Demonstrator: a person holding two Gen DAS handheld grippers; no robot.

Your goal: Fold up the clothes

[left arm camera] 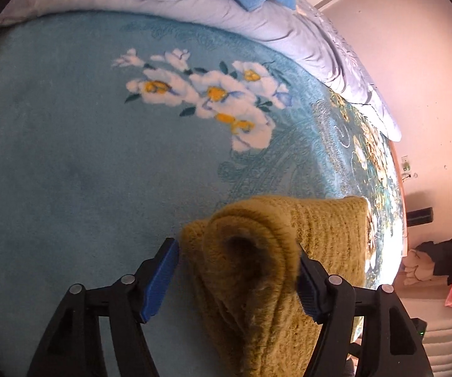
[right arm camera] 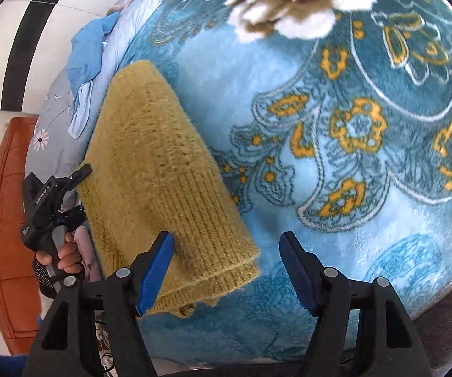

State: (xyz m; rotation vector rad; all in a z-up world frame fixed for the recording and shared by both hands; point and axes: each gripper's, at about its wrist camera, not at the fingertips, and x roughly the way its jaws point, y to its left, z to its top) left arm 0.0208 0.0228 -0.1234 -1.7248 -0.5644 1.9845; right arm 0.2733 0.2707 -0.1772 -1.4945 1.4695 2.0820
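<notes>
We see the mustard-yellow fuzzy knit sweater [right arm camera: 163, 169], folded, on the teal floral blanket [right arm camera: 336, 172]; long axis 11-to-5. Left gripper [left arm camera: 237, 278] jaws spread around its bunched end; right gripper [right arm camera: 227, 275] jaws spread, hem at 9 o'clock. Left nearer.

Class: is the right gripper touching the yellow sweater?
Touching. The right wrist view shows the right gripper open, its left finger pressed against the yellow sweater.

Fuzzy ribbed knit sweater [left arm camera: 257, 270], plush matt blanket [left arm camera: 68, 157], smooth cotton quilt [left arm camera: 194, 9]
</notes>
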